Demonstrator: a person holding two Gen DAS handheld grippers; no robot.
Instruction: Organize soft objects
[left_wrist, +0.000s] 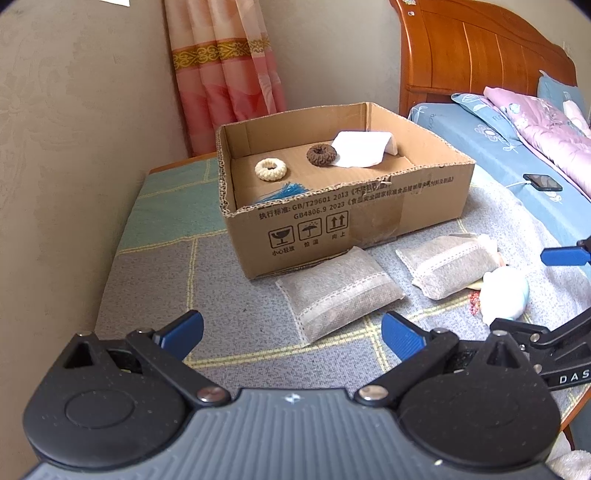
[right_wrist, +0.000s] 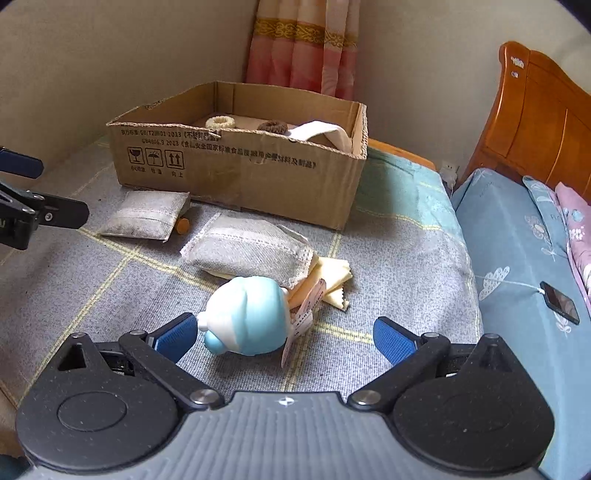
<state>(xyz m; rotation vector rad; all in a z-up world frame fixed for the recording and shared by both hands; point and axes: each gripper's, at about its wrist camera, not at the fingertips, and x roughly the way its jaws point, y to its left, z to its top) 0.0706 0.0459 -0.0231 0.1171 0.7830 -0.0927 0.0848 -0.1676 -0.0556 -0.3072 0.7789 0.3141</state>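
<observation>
Two grey sachets (left_wrist: 338, 291) (left_wrist: 445, 266) flat before the box, blue-white toy (right_wrist: 249, 321) alongside, perhaps plush.

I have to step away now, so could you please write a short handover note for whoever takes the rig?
Left gripper: open, empty.
Right gripper: open, around the blue toy, not gripping.
Cardboard box holds the cream ring, brown ring and white cloth.
Left to do: two grey pouches, the toy and the yellow cloth.
</observation>
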